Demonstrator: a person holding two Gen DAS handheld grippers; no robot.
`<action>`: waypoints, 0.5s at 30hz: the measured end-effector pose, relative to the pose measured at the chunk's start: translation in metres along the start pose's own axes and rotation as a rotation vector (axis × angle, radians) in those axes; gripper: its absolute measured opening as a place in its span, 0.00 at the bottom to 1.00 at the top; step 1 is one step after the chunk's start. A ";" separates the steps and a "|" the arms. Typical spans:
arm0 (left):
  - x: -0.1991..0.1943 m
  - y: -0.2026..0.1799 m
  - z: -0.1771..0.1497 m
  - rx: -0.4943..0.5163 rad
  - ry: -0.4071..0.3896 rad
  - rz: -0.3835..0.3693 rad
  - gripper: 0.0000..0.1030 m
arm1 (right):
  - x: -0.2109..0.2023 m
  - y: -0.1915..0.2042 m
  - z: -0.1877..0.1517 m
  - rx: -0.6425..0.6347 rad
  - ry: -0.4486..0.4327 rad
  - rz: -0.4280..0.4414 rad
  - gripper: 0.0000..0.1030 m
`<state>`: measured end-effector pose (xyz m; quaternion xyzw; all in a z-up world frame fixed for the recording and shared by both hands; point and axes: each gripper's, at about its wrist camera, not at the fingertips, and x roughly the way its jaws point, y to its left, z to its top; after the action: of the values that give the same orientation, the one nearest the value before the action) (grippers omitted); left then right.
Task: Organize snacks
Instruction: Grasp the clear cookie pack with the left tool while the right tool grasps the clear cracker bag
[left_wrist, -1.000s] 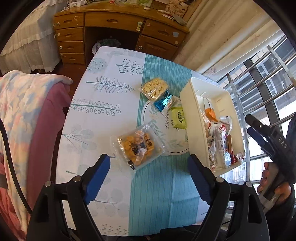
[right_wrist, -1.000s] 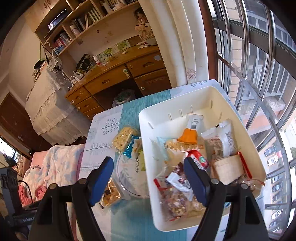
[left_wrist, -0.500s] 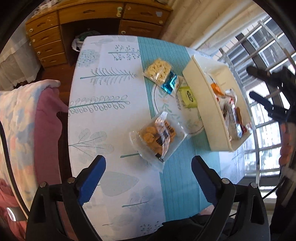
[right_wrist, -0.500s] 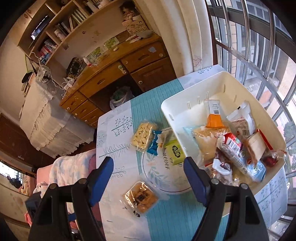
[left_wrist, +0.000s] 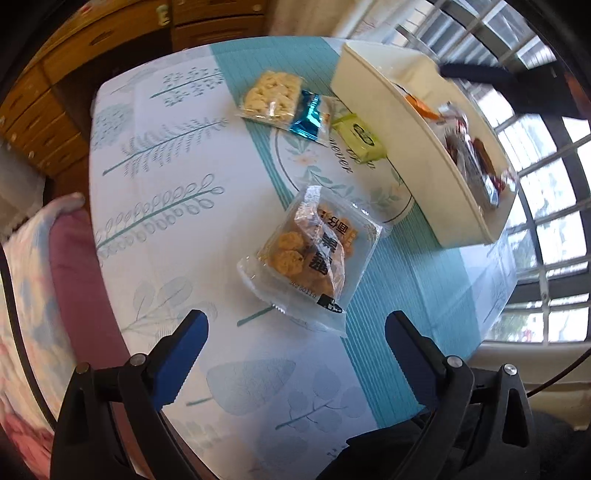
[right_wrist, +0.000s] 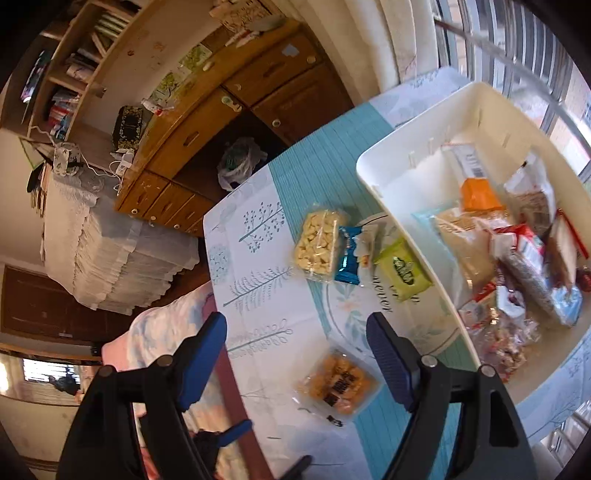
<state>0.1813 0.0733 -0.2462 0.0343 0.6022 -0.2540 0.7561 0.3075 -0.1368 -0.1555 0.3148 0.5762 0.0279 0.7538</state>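
Partly done: bin (right_wrist: 413, 122) at 2 o'clock already piled with packets; 4 still out on the table (left_wrist: 166, 221). Nearest, a cookie pack (left_wrist: 314, 258), flat near centre, long axis running 7 to 1 o'clock, printed end toward 5. Further off at 12, a pale cracker pack (left_wrist: 271, 96), a blue wrapper (left_wrist: 306, 118) and a green pack (left_wrist: 360, 138) in a row beside the bin wall. Left gripper (left_wrist: 295, 332) opening, nothing between the jaws, above the cookie pack. Right gripper (right_wrist: 295, 339) parted, empty.
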 end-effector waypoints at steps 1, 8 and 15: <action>0.006 -0.006 0.003 0.038 0.002 0.019 0.93 | 0.006 0.001 0.006 0.011 0.017 0.000 0.76; 0.035 -0.029 0.016 0.186 0.016 0.063 0.93 | 0.058 0.004 0.049 0.075 0.109 -0.037 0.76; 0.064 -0.032 0.029 0.238 0.028 0.084 0.93 | 0.111 0.000 0.073 0.092 0.198 -0.086 0.76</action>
<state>0.2029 0.0132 -0.2892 0.1523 0.5762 -0.2914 0.7482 0.4093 -0.1245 -0.2398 0.3197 0.6615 0.0000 0.6784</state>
